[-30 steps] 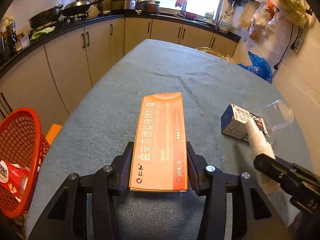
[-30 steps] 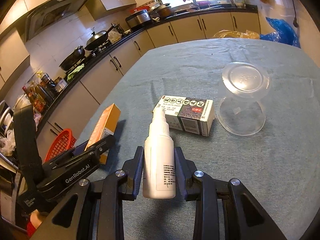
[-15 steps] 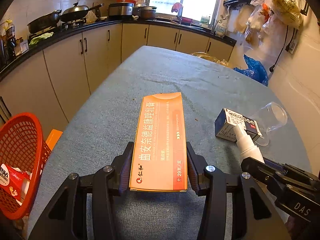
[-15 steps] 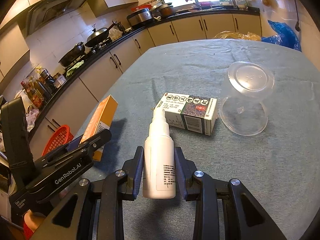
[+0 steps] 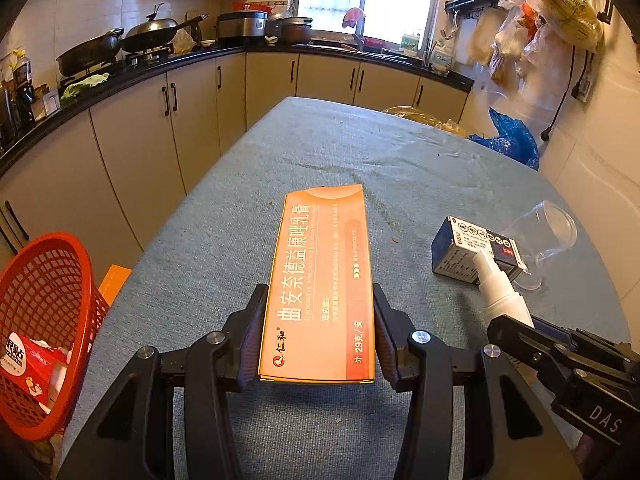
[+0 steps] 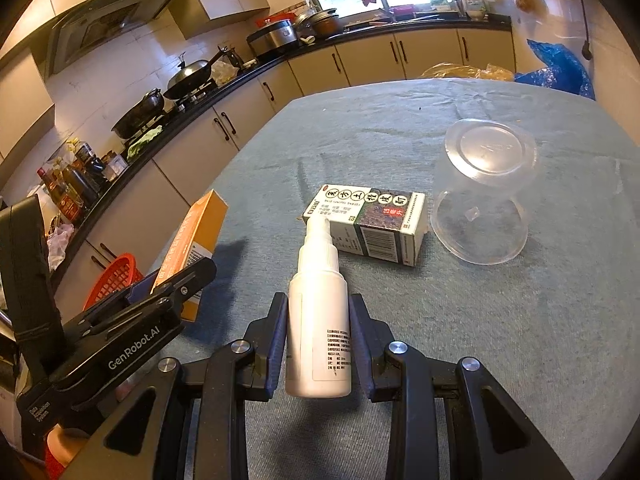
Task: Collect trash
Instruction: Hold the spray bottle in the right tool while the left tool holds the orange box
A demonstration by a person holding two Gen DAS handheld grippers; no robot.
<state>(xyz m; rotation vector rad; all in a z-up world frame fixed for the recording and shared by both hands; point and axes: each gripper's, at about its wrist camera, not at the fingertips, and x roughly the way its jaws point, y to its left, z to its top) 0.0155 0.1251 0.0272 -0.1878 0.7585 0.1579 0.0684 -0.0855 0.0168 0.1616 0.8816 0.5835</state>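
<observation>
The left gripper [image 5: 318, 332] clamps a long orange box [image 5: 320, 284] printed with Chinese characters and "29", held above the table [image 5: 224, 240] near its left edge, while the right gripper [image 6: 318, 344] grasps a white spray bottle [image 6: 318, 320] with small illegible print. Just ahead of the bottle, towards the table's right edge, a small carton [image 6: 372, 224] with Chinese lettering and a barcode lies beside an upturned clear cup [image 6: 484, 196]. Off the left edge stands a red basket [image 5: 44, 320] holding a red packet; "GenRobot.AI" and "DAS" mark the grippers, and kitchen cabinets [image 5: 160, 128] under a dark counter with woks ring the blue-grey cloth-covered table.
</observation>
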